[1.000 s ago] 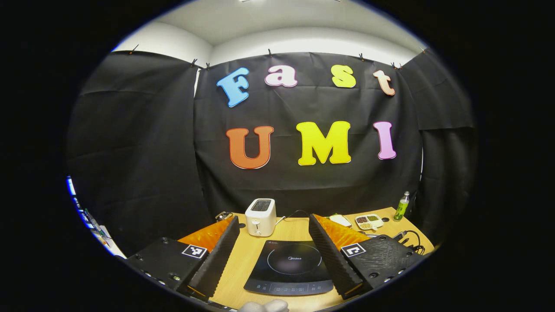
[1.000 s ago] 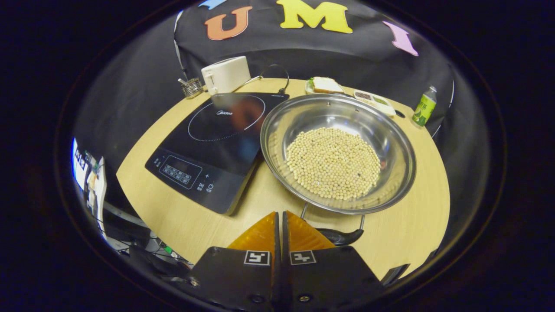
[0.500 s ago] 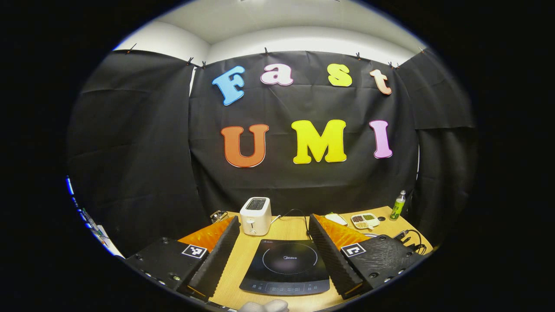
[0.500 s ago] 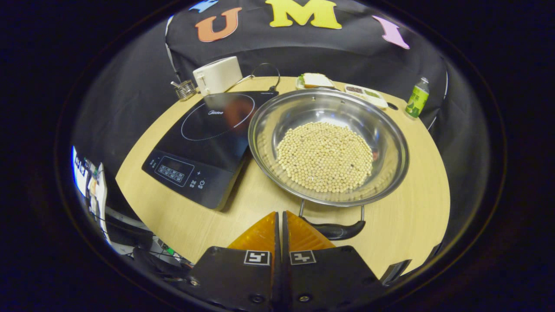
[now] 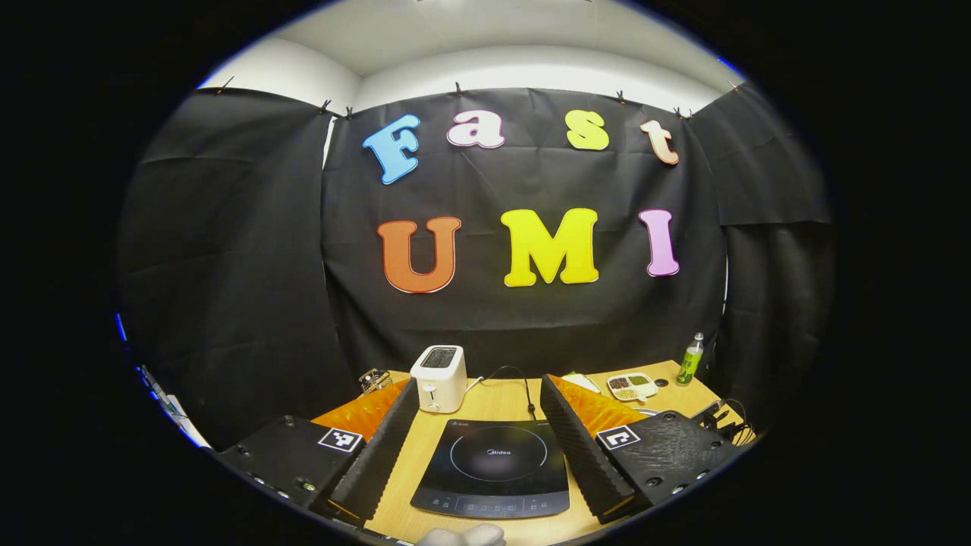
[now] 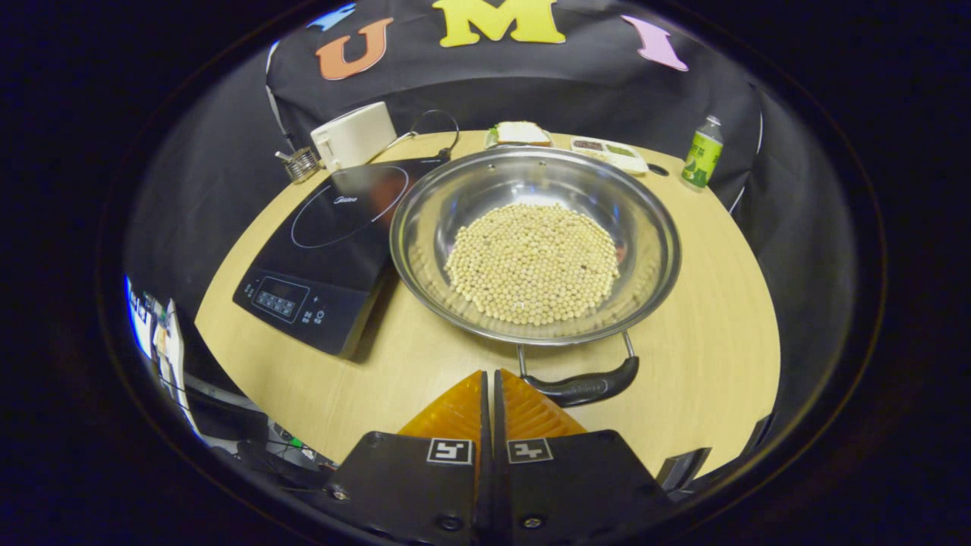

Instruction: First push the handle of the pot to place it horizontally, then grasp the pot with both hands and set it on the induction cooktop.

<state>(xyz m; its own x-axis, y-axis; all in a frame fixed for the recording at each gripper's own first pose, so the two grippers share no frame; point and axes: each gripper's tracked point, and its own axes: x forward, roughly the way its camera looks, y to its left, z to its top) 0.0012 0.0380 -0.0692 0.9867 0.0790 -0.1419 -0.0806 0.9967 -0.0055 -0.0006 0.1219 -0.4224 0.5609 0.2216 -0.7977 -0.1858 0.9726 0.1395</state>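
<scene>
Left level, right overhead, sharing cooktop [image 5: 493, 466]

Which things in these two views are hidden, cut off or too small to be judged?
- Pot, left gripper view: mostly behind the left gripper's finger; a rim sliver shows.
- Pot's far handle, right gripper view: behind the rim.
- Near handle, right gripper view: contact with the shut right gripper cannot be told.
- Induction cooktop buttons: too small.

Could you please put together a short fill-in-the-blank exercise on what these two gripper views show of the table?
1. The pot holds a layer of pale round ____.
2. The pot stands on the table, directly beside the induction ____.
3. The right tool has its two fingers ____.
4. The left tool has its fingers spread ____.

Missing words: beans; cooktop; shut; open
</scene>
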